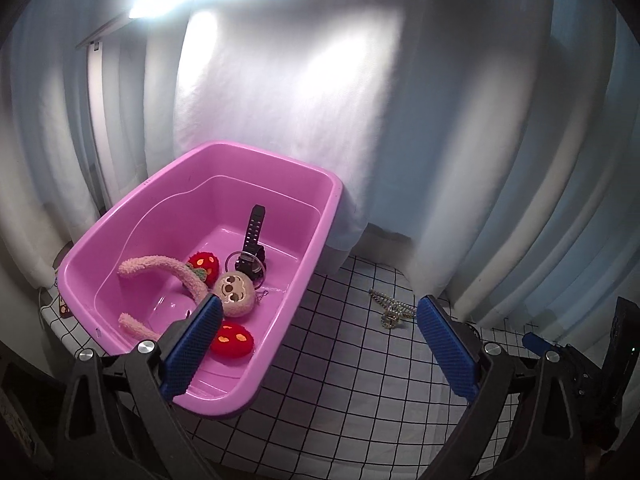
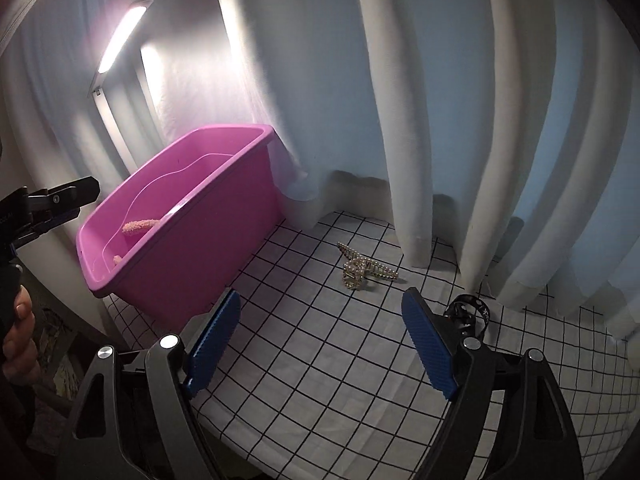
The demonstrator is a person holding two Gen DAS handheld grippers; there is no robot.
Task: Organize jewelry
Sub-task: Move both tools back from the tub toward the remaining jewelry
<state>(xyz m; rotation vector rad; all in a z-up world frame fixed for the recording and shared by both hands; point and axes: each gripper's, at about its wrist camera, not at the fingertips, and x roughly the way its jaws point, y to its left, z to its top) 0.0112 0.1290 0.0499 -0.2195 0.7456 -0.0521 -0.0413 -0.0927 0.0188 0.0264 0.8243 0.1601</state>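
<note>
A pink plastic tub (image 1: 320, 216) stands on the checked cloth and holds a black watch (image 1: 253, 240), a plush headband with a sloth face (image 1: 234, 292), two red plush balls (image 1: 232, 340) and a thin ring. My left gripper (image 1: 318, 314) hangs open over the tub's near right corner, nothing between its blue pads. A gold rhinestone hair claw (image 2: 362, 270) lies on the cloth right of the tub (image 2: 208, 236); the same claw (image 1: 390, 308) shows in the left wrist view. My right gripper (image 2: 322, 312) is open and empty, short of the claw.
White curtains (image 2: 420, 120) hang close behind the table, and a lamp bar (image 2: 122, 34) glows at upper left. A black strap (image 2: 470, 312) lies by my right finger. A hand (image 2: 20, 332) holds the other gripper at the left edge. The checked cloth (image 2: 340, 360) covers the table.
</note>
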